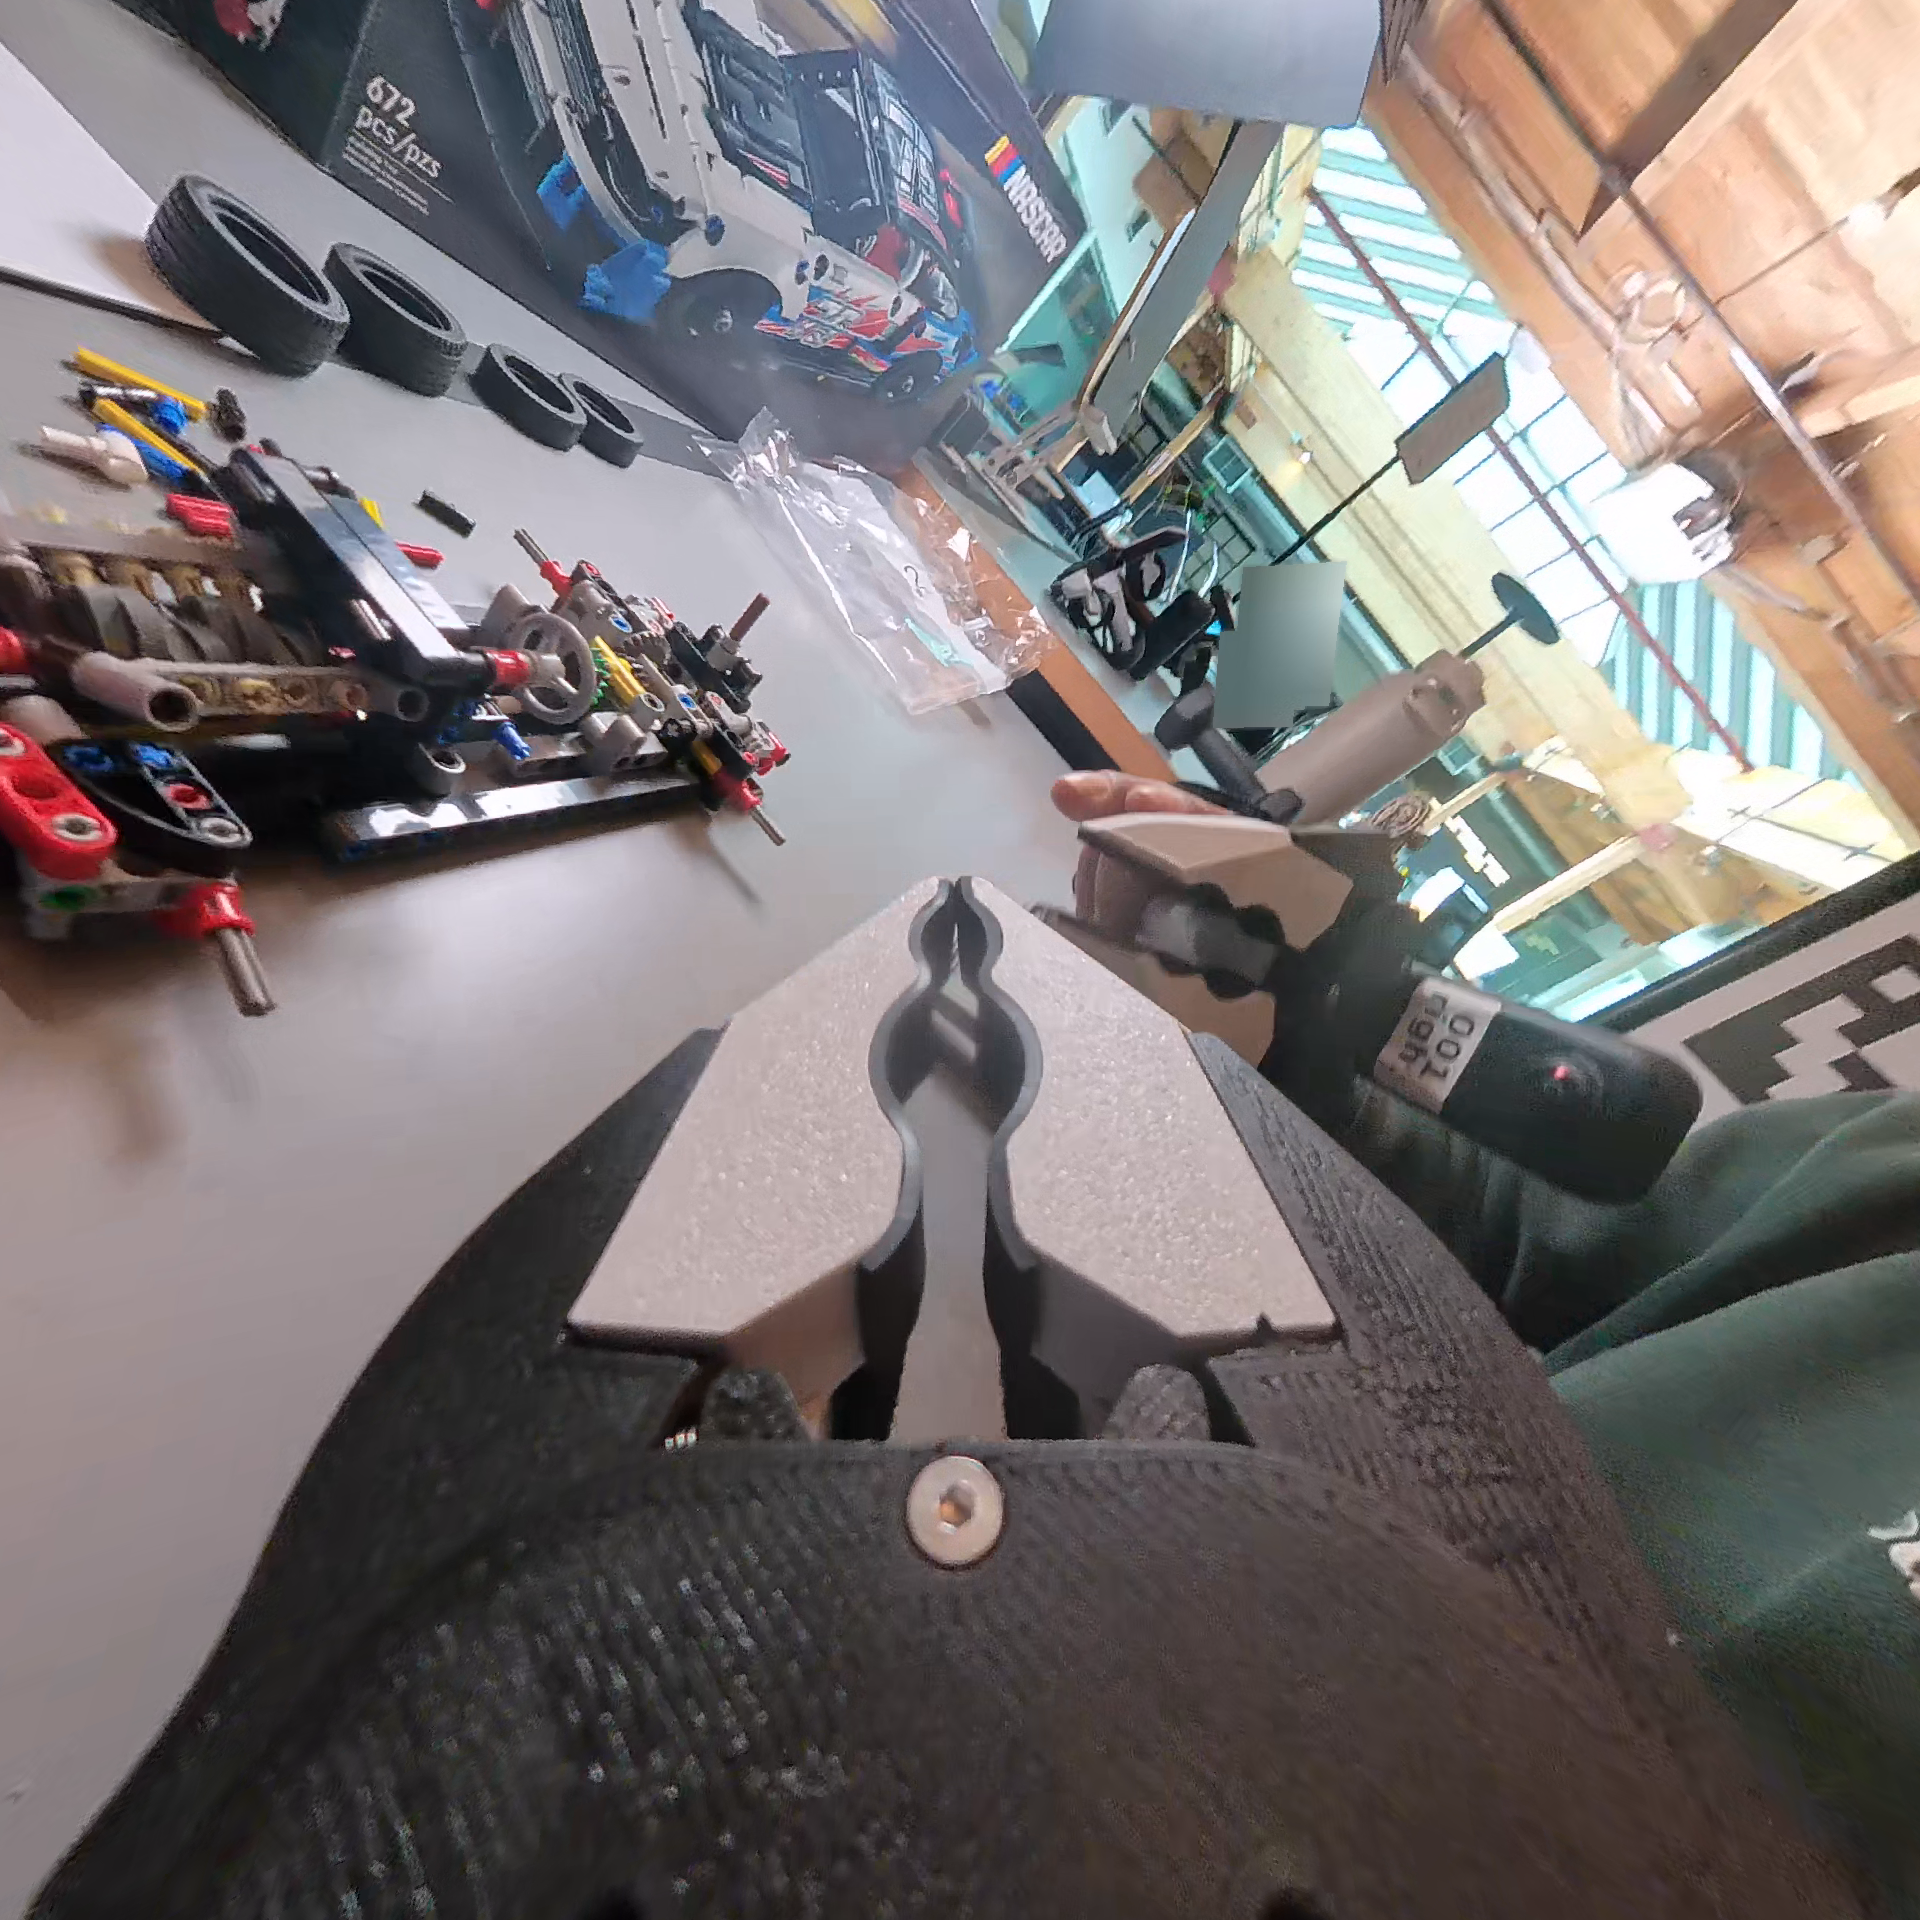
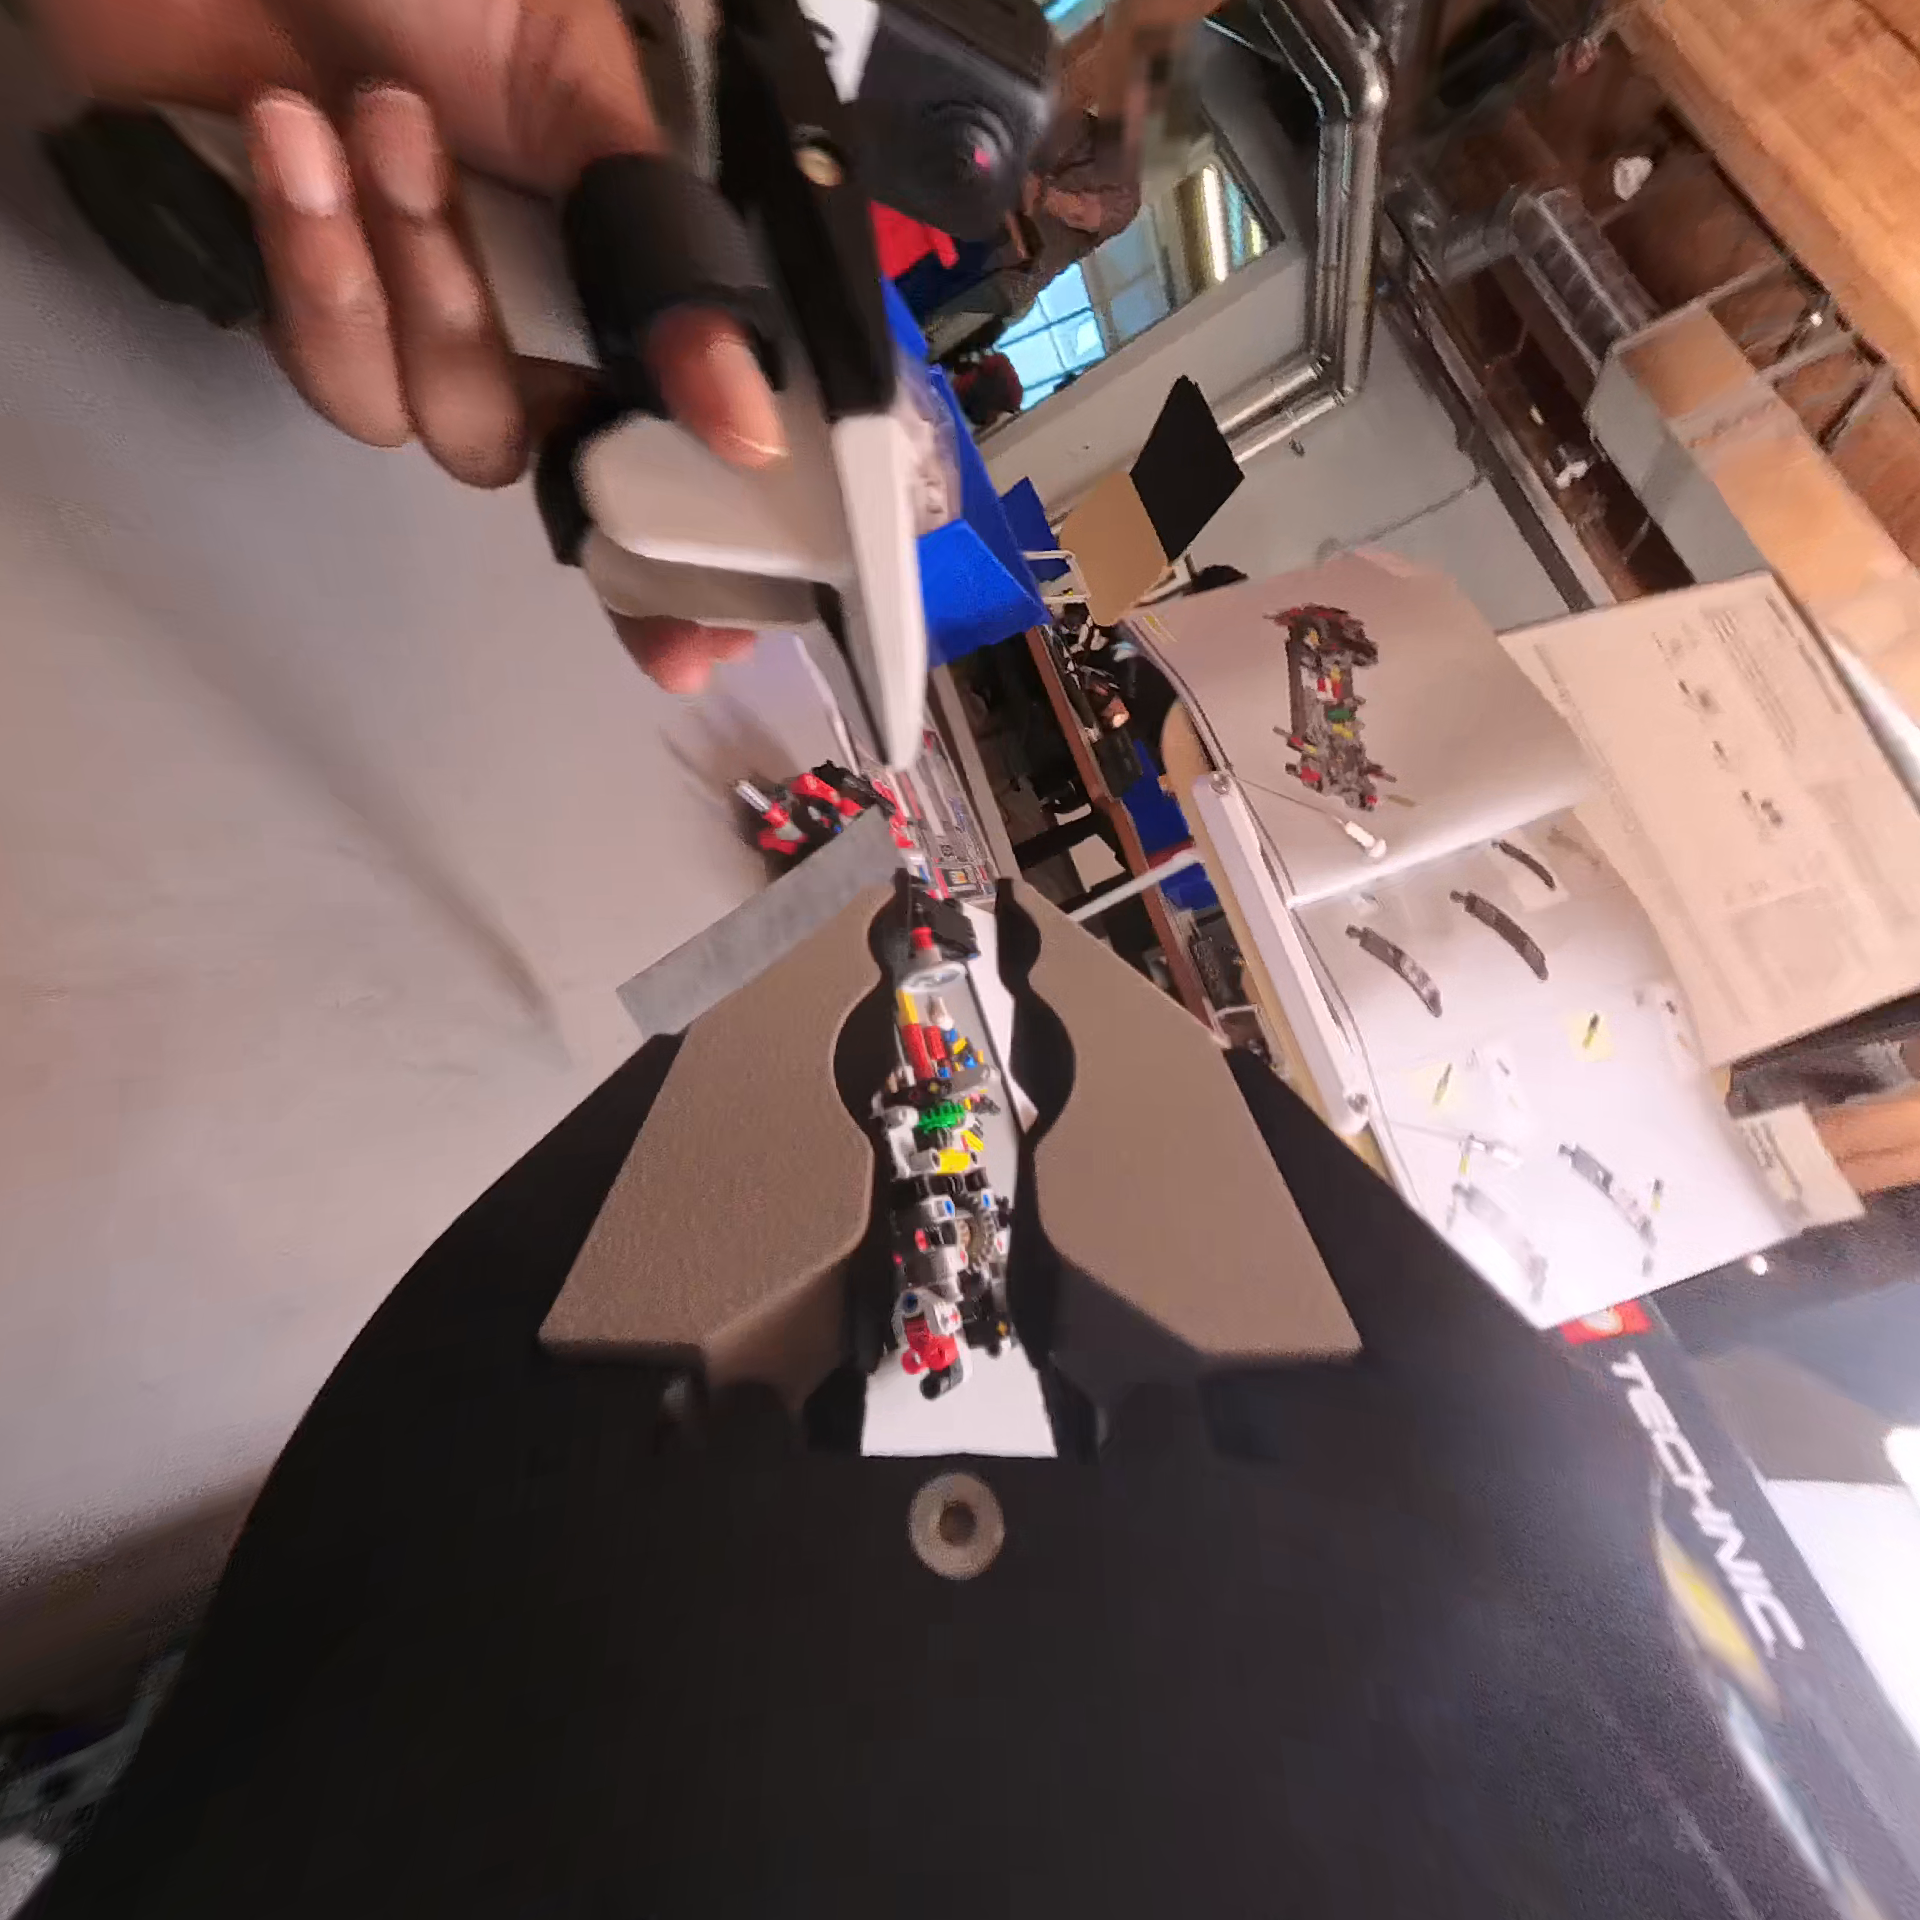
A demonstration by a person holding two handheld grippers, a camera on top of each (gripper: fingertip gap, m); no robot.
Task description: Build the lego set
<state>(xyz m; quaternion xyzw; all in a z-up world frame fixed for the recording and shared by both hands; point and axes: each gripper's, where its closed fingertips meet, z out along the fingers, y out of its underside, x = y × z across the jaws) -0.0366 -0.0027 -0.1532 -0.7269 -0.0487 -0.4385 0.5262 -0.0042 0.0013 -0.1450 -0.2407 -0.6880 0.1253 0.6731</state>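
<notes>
A part-built lego chassis (image 1: 436, 665) of black, grey and red pieces lies on the grey table (image 1: 520, 1091) to the left of my left gripper (image 1: 956, 891). That gripper is shut and empty, low over the table. It also shows in the right wrist view (image 2: 894, 717), held by a hand (image 2: 416, 260). My right gripper (image 2: 948, 888) has its jaws a little apart. A white booklet page with a printed chassis picture (image 2: 945, 1195) shows in the gap, and a grey strip of its edge (image 2: 758, 935) crosses the left finger. The right gripper also shows in the left wrist view (image 1: 1070, 873).
Several black tyres (image 1: 384, 312) stand in a row before the set's box (image 1: 727, 187). Loose small pieces (image 1: 135, 416) lie at far left. An empty clear bag (image 1: 894, 582) lies near the table's far edge. The open instruction booklet (image 2: 1507, 935) stands at right. The gap from one gripper's tips to the other's is roughly 4 cm.
</notes>
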